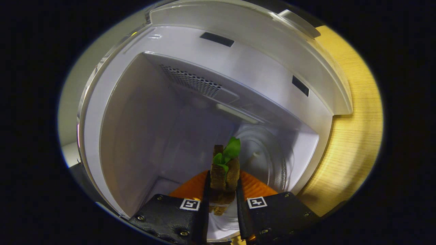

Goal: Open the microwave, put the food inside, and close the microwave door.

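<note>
The gripper (pixel 223 190) is clamped on a brown toasted sandwich with green lettuce (pixel 224 170), carried inside the open white microwave (pixel 143 136), above its clear glass turntable (pixel 269 160), so the food clears the cavity walls before release.

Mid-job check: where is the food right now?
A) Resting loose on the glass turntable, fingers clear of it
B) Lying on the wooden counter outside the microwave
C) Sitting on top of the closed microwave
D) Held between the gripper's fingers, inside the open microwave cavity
D: the sandwich with its green leaf is pinched between both fingers of the gripper, with the microwave cavity walls around it and the glass turntable just beyond.
</note>
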Tool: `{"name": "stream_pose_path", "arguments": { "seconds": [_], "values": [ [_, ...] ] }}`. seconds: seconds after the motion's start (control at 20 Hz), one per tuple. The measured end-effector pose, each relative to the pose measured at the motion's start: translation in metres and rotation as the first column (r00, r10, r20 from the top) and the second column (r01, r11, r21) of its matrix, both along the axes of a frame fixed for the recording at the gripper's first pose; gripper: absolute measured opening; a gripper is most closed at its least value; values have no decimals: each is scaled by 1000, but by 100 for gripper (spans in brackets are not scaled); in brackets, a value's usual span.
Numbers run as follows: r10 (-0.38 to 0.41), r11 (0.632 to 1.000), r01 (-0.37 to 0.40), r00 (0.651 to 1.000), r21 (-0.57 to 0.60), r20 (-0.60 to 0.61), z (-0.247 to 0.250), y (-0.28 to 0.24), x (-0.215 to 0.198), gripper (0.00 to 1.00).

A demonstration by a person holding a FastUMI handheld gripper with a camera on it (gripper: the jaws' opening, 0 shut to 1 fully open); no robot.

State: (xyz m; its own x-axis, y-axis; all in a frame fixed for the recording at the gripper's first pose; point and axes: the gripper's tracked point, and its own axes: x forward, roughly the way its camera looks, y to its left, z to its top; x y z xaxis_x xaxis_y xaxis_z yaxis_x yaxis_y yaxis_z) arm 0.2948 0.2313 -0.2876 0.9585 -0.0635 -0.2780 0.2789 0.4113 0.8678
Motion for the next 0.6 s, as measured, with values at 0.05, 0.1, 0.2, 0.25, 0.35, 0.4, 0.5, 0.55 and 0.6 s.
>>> {"name": "stream_pose_path", "arguments": {
  "seconds": [0.05, 0.1, 0.2, 0.25, 0.35, 0.4, 0.5, 0.55, 0.6],
  "values": [
    [16, 1000, -16, 1000, -9, 5, 2, 0, -4, 37],
    [32, 999, -31, 999, -23, 10, 1, 1, -5, 47],
    [57, 996, -56, 998, -72, -2, 2, -1, -11, 68],
    [72, 993, -72, 997, -94, -13, 2, -1, -13, 74],
    [96, 989, -97, 995, -107, -15, 6, 1, -20, 80],
    [97, 989, -98, 995, -110, -11, 6, -1, -22, 80],
    [93, 988, -95, 996, -120, -18, 7, -5, -27, 80],
    [90, 987, -92, 996, -131, -22, 7, -7, -30, 80],
    [94, 986, -96, 995, -138, -19, 6, -9, -35, 81]
  ]
}}
